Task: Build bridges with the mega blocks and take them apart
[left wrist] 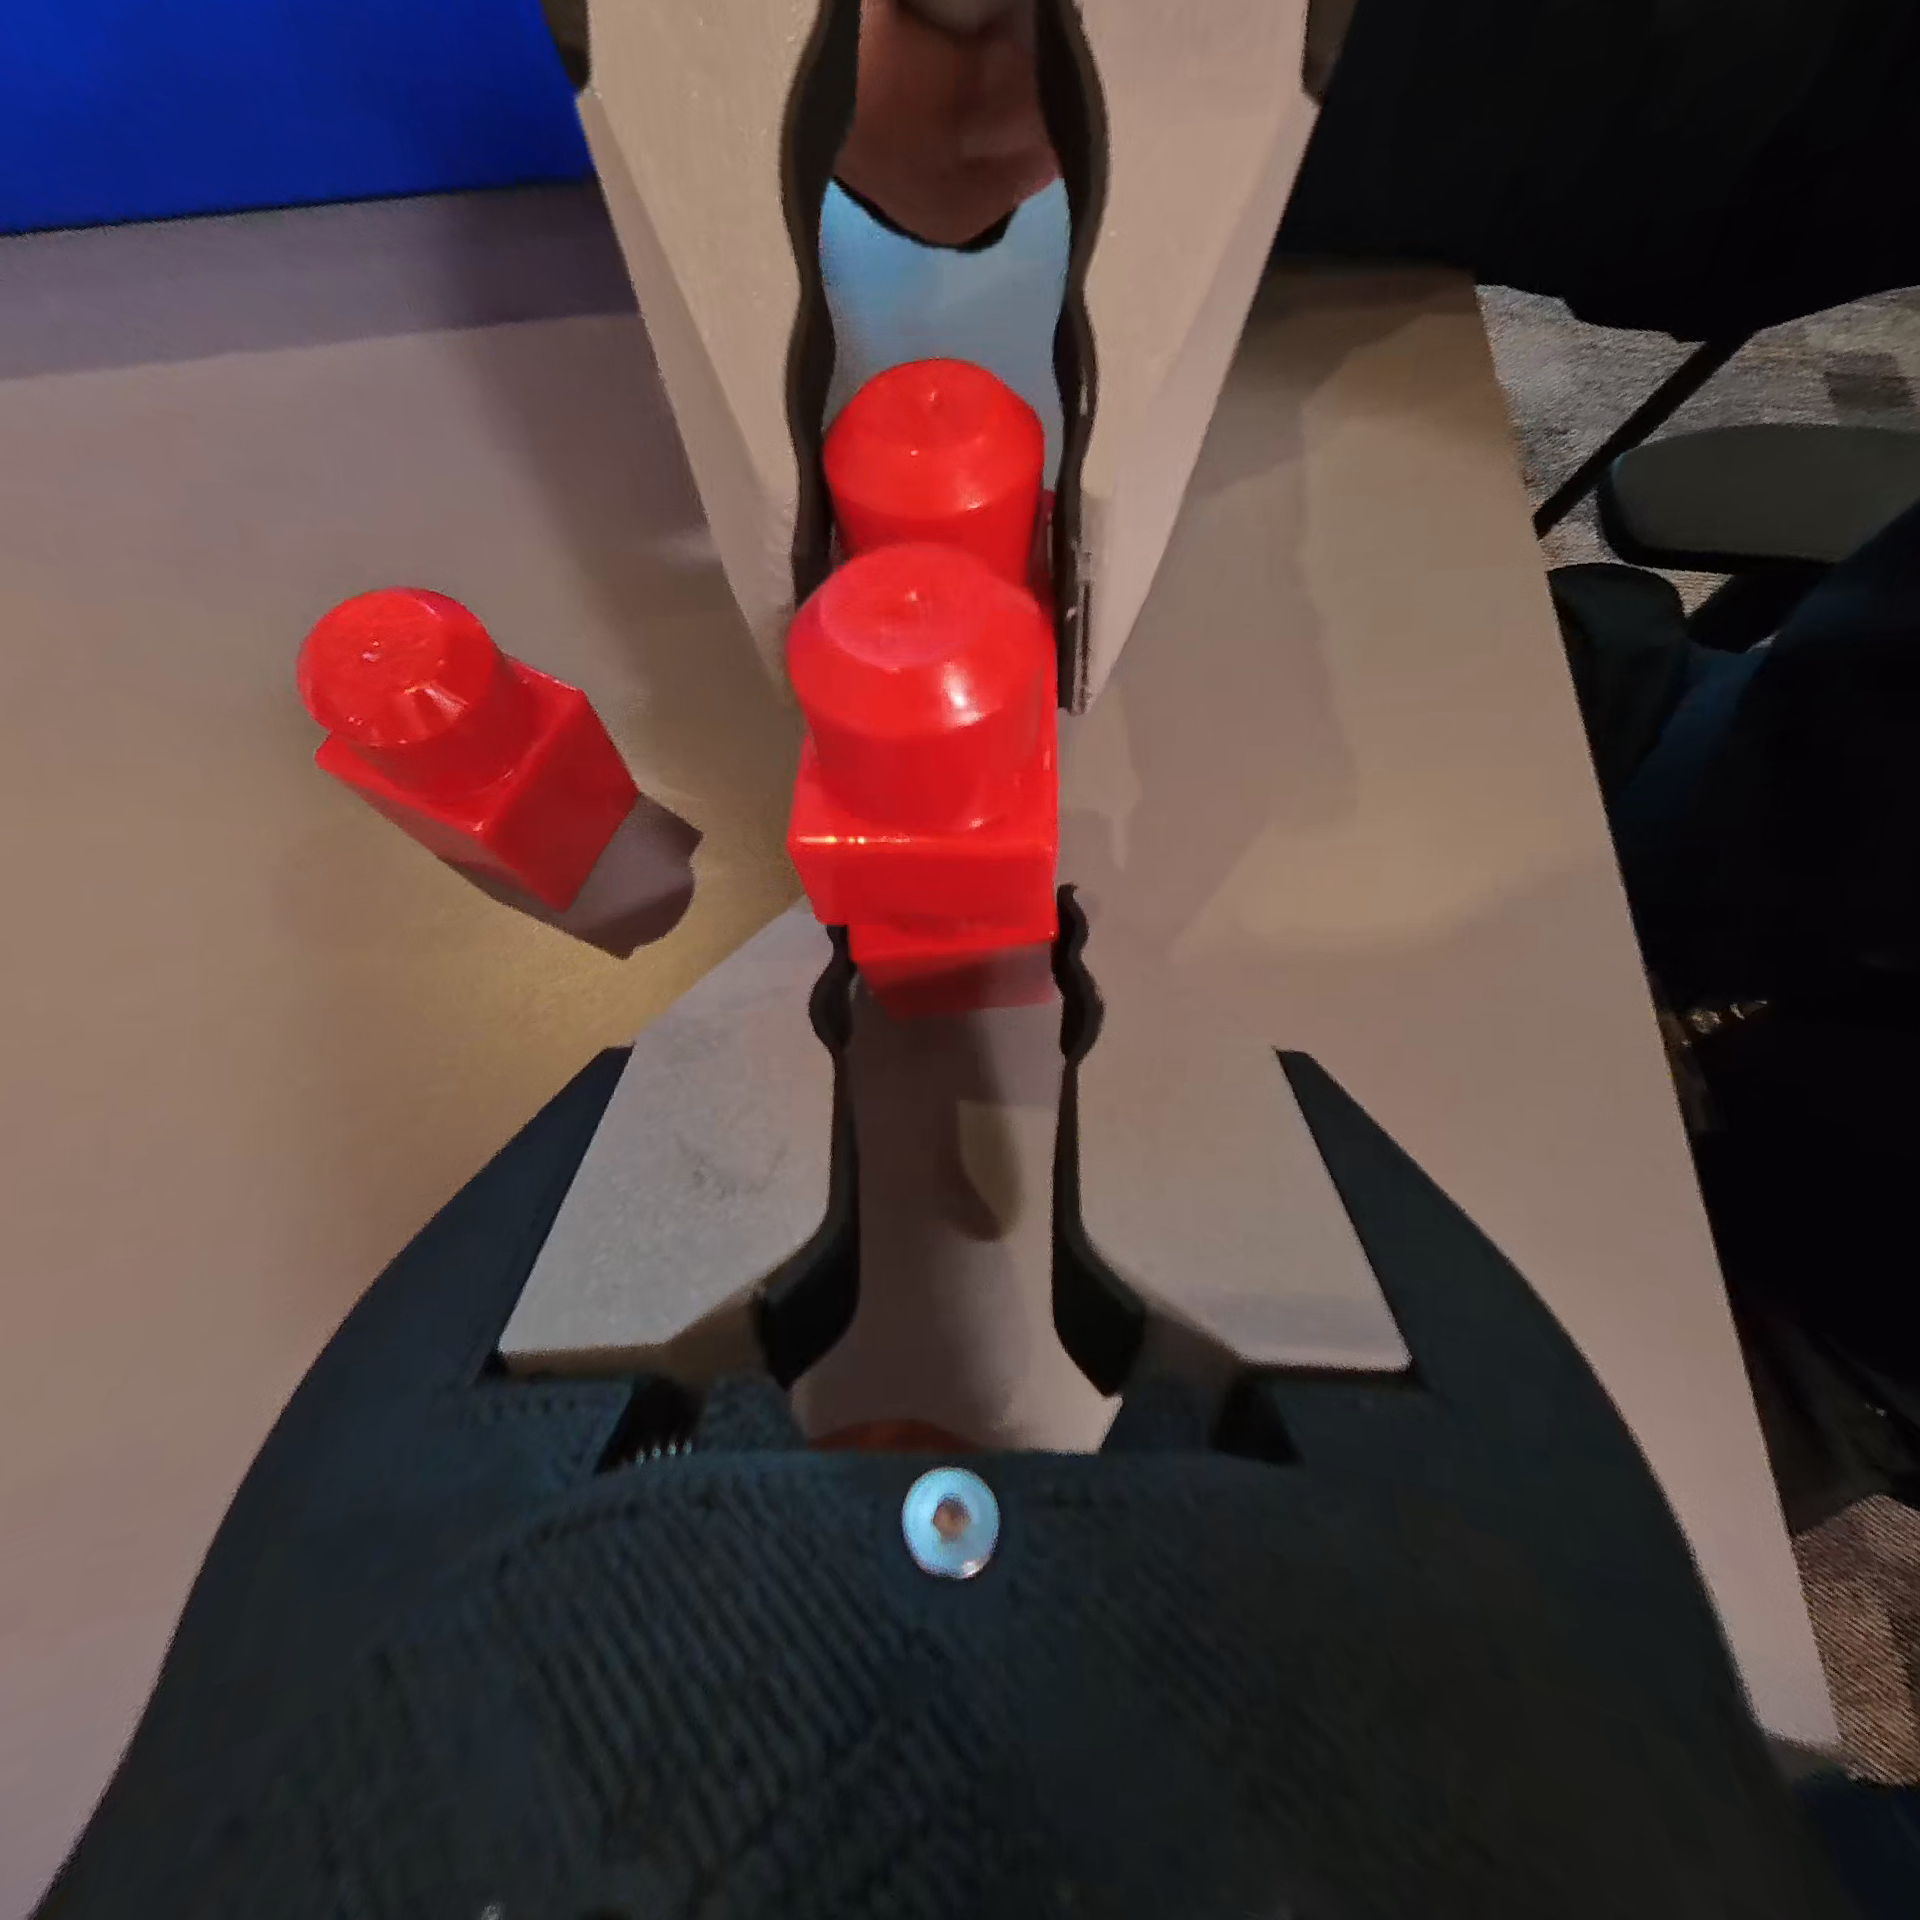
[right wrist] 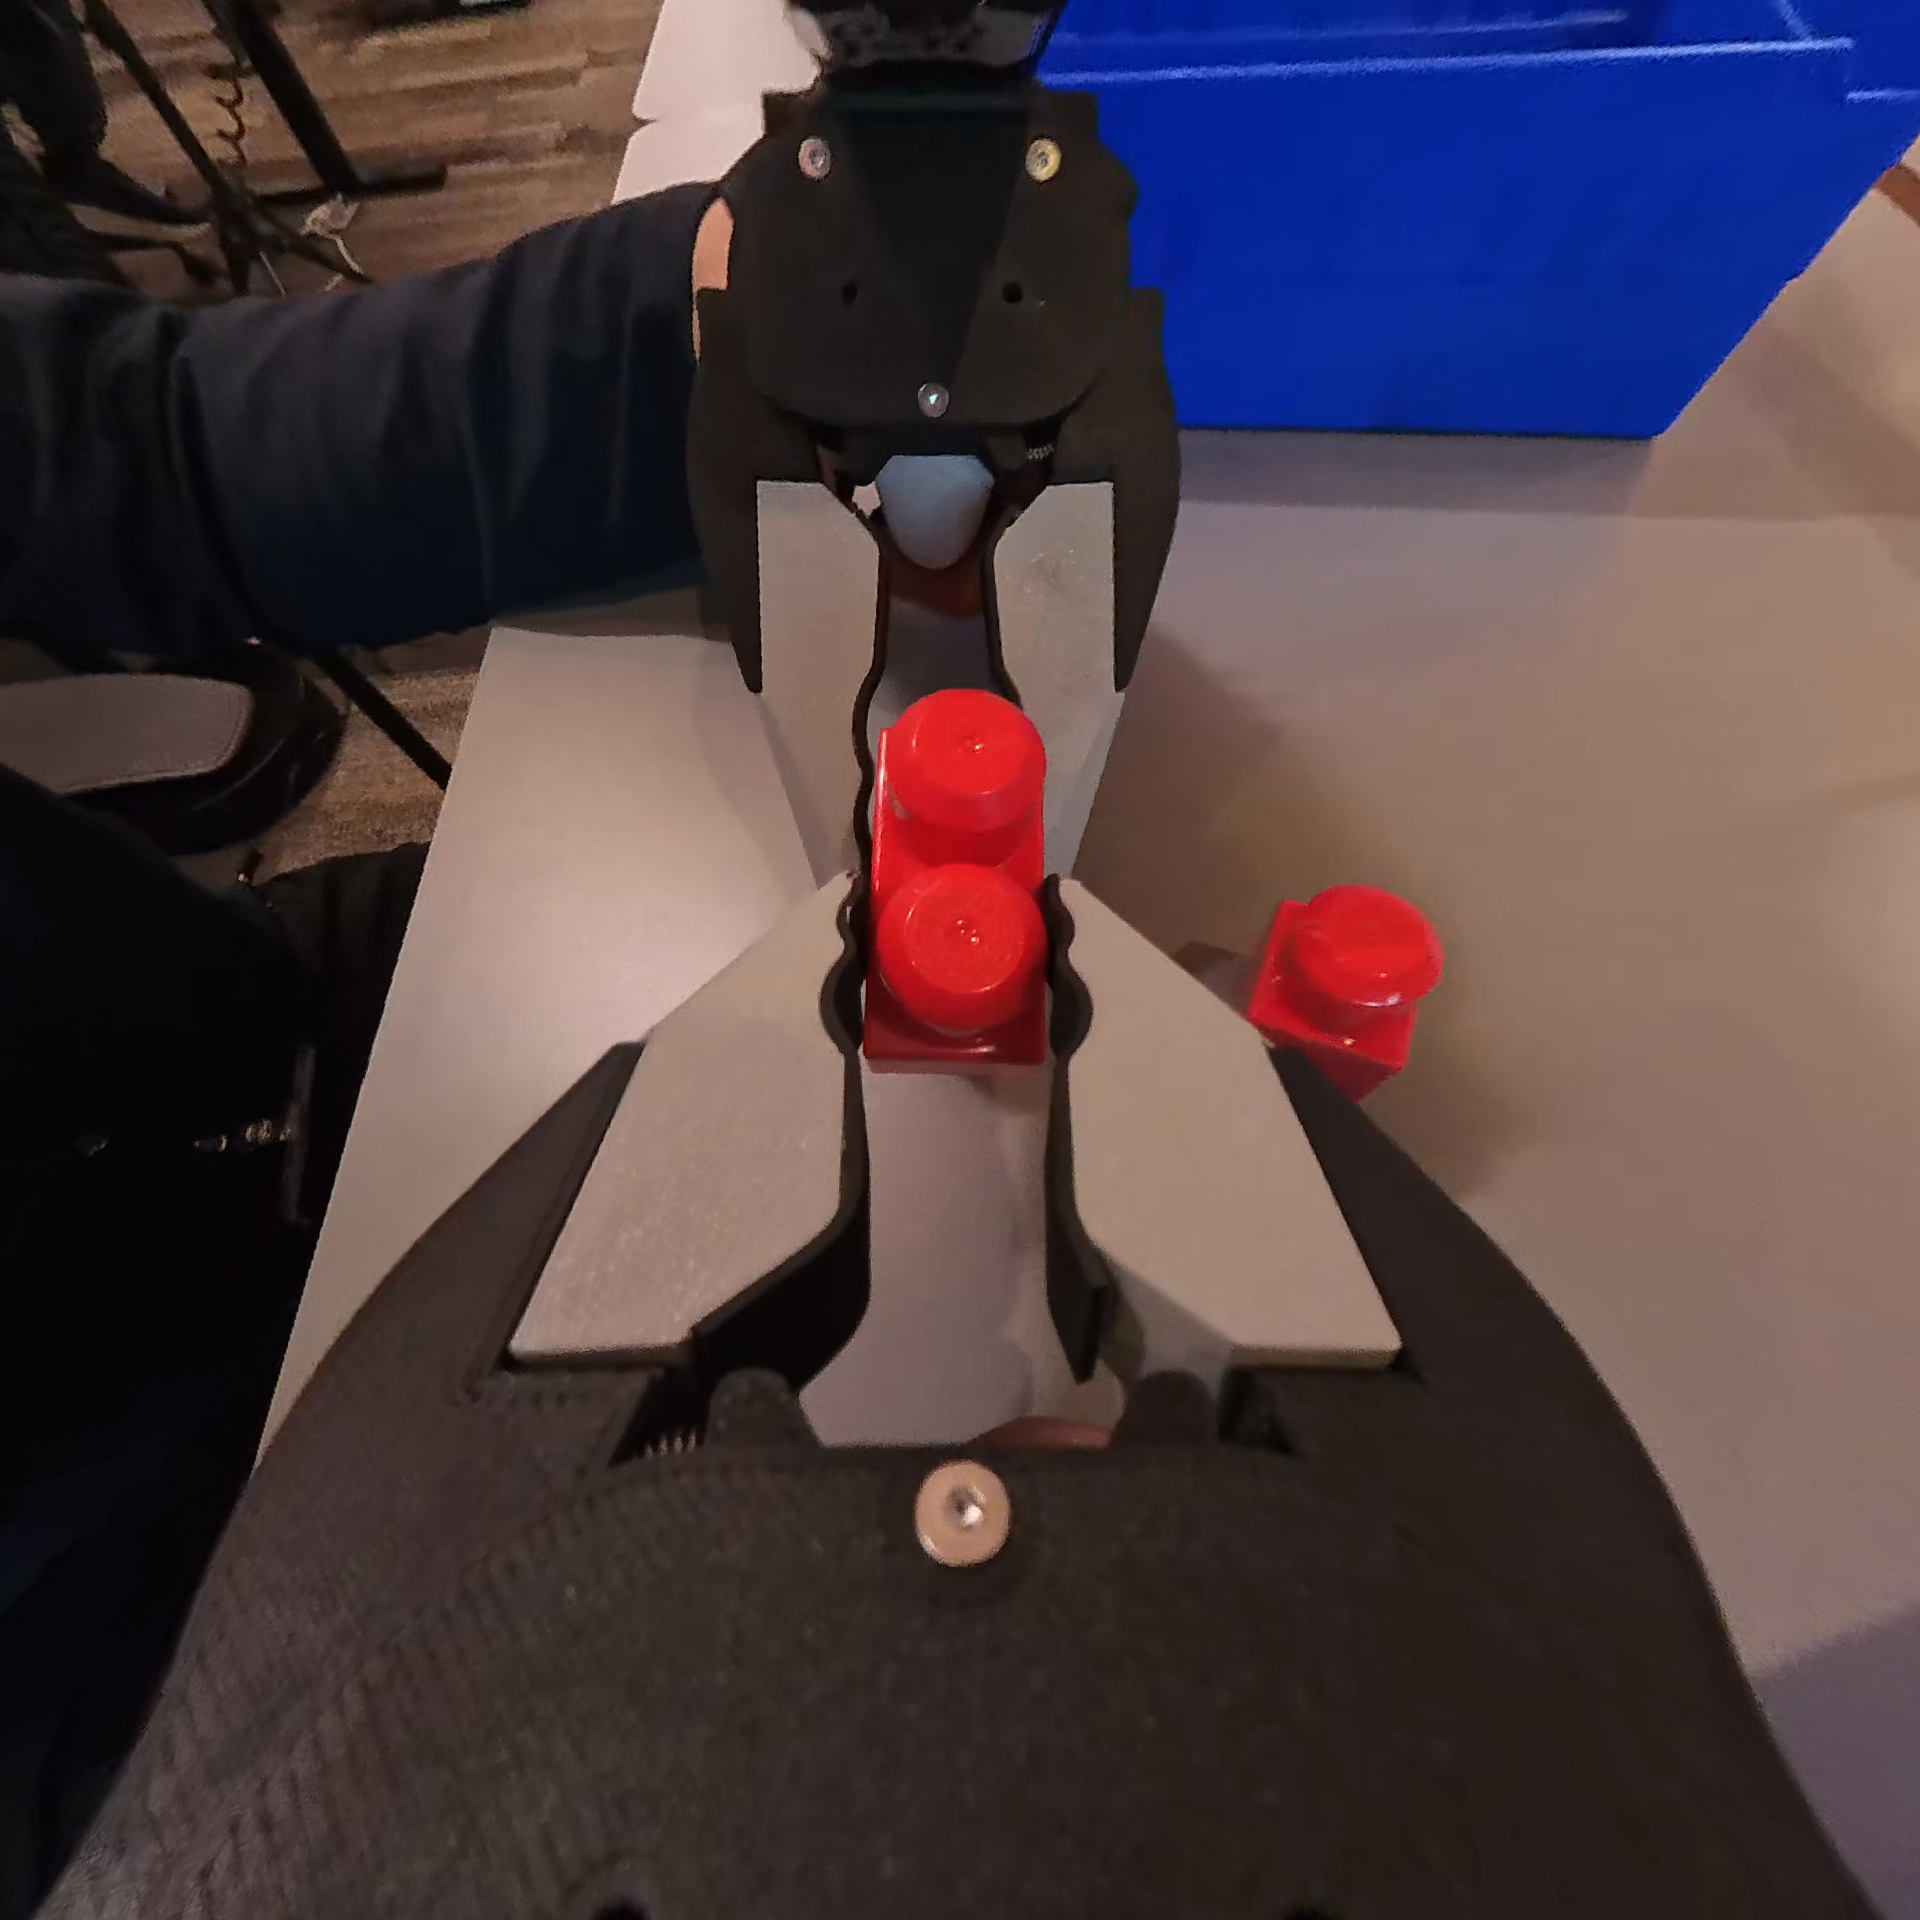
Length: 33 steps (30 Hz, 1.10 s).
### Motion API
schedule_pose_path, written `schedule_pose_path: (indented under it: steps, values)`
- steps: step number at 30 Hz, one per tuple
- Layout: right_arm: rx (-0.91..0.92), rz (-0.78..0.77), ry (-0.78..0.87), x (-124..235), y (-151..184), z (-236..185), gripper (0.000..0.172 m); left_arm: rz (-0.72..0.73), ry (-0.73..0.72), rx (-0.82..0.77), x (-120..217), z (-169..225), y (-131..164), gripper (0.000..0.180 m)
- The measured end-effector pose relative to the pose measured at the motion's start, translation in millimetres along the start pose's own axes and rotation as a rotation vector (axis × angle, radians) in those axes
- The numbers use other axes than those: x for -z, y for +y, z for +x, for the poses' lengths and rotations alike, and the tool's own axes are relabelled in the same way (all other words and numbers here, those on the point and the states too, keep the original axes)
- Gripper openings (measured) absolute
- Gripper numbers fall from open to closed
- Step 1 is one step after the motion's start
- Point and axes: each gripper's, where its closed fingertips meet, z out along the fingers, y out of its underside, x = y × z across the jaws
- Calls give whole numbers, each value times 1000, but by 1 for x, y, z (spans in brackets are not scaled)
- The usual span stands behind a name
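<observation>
A red two-stud block (left wrist: 925, 831) sits on top of a smaller red block (left wrist: 940, 977), at the centre of the left wrist view. My left gripper (left wrist: 951, 966) reaches in from the near side, and its pads are closed on the lower red block, just under the two-stud block's end. My right gripper (right wrist: 951, 966) faces it and is shut on the sides of the two-stud block (right wrist: 961, 769) at its own near stud. Each gripper shows in the other's view, the right (left wrist: 940, 644) and the left (right wrist: 951, 831). A single one-stud red block (left wrist: 468, 748) stands alone on the table (left wrist: 208, 1143); it also shows in the right wrist view (right wrist: 1340, 987).
A blue bin (right wrist: 1455, 229) stands at the back of the table, also showing in the left wrist view (left wrist: 260, 104). The table edge (right wrist: 416, 935) runs close by, with a chair (right wrist: 135, 727) and floor beyond. A person's dark sleeve (right wrist: 364, 436) holds the left gripper. There is about 5 cm between the tips of the two grippers.
</observation>
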Motion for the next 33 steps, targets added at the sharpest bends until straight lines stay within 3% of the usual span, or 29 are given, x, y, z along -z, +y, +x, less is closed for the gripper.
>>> schedule_pose_path:
  steps: [20, 33]
  values:
    - [-25, 3, -19, -7, 1, -2, 32, -13, -4, -5, -9, 2, -4, 34]
    - [63, -136, -46, -2, 17, -18, 30, -105, 20, -18, -19, 16, 0, 34]
